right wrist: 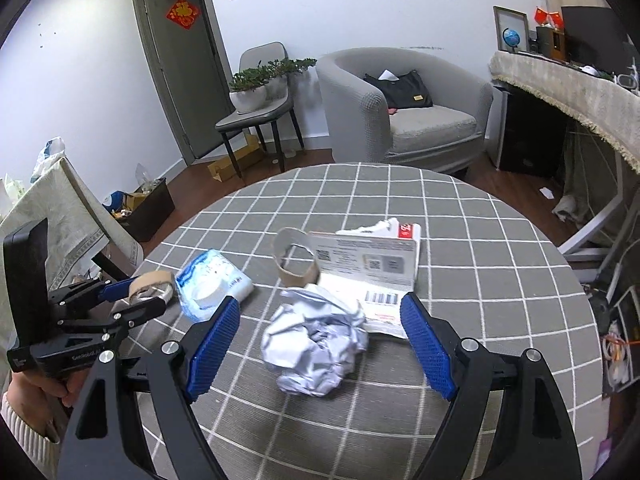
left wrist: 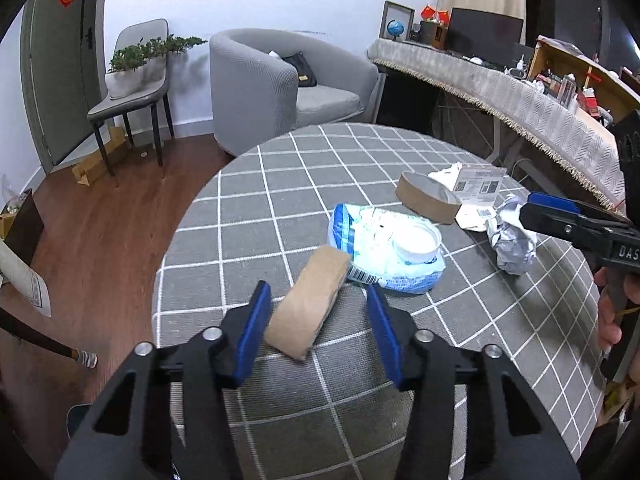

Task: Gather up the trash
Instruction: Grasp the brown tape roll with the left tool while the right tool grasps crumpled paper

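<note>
Both tongs are lining up pickups: the left tongs (left wrist: 316, 320) straddle a flattened cardboard tube (left wrist: 310, 306) without visibly pressing it, and the right tongs (right wrist: 320, 344) stand open around a crumpled paper ball (right wrist: 316, 346). Next, each pair must close firmly. The round tabletop (left wrist: 248, 216), in grey checked cloth, faces a grey armchair (left wrist: 280, 84).

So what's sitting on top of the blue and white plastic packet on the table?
A round white lid lies on the blue and white plastic packet, towards its right end in the left wrist view. What the packet covers on the checked tablecloth cannot be seen.
</note>
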`<state>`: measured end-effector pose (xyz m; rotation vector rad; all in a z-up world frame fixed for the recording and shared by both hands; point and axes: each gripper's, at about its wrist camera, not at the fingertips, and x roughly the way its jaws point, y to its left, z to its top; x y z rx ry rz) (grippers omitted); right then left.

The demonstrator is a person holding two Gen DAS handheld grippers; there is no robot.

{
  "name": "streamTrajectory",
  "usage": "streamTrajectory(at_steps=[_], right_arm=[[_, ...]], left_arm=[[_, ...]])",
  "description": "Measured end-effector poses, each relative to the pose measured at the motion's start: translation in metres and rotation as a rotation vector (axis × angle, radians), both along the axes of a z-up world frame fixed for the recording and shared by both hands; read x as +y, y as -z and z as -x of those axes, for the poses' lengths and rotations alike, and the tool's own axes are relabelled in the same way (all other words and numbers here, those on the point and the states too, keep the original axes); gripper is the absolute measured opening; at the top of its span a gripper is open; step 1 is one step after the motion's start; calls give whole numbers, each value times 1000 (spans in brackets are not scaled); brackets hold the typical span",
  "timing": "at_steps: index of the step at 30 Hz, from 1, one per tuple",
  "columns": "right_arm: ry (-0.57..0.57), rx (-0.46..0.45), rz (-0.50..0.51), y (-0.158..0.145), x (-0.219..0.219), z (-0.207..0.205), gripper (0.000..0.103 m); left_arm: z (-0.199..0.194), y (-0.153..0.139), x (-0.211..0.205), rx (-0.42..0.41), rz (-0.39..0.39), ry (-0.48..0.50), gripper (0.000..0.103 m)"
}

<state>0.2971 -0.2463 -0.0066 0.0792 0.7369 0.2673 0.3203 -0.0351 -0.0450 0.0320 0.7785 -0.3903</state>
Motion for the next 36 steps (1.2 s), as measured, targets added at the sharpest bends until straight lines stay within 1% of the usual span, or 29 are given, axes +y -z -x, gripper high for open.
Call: streamTrajectory(at_steps=[4, 5, 6, 9, 11, 16, 18, 20, 21, 23, 24, 26, 28, 32, 36], right_arm=[[-2, 18, 9, 6, -4, 0, 83], [-1, 20, 9, 6, -4, 0, 83], [-2, 22, 9, 7, -5, 0, 83], [-10, 32, 11, 9, -4, -1, 83], [-14, 38, 7, 10, -4, -2, 83], [-25, 62, 7, 13, 2, -5, 83], [-30, 79, 27, 16, 8, -8, 69], [-25, 91, 58, 20, 13, -10, 65], [-25, 95, 62, 21, 14, -10, 60], [-25, 99, 42, 22, 15, -11, 52], [-19, 97, 45, 21, 16, -12, 50], [-12, 89, 52, 18, 19, -12, 49], [-21, 79, 18, 14, 21, -11, 49], [-59, 64, -61, 4, 30, -9, 49], [-95, 32, -75, -5, 47, -8, 49]], left_arm=[[-2, 2, -3, 5, -4, -7, 41], [-2, 2, -3, 4, 0, -10, 36], [-2, 2, -3, 6, 6, -11, 28], [-4, 1, -7, 4, -6, -12, 21], [-3, 1, -7, 0, -11, -15, 21], [0, -3, -6, -8, 14, -15, 21], [2, -5, -4, -10, 24, -17, 21], [4, -5, -1, -10, 37, -15, 21], [4, -6, 0, -9, 40, -14, 21], [6, -8, 2, -13, 43, -14, 21], [7, -8, 4, -15, 44, -15, 21], [8, -11, 9, -18, 52, -21, 21], [10, -14, 16, -22, 63, -29, 21], [16, -18, 26, -32, 60, -47, 21], [20, -21, 42, -38, 57, -69, 21]])
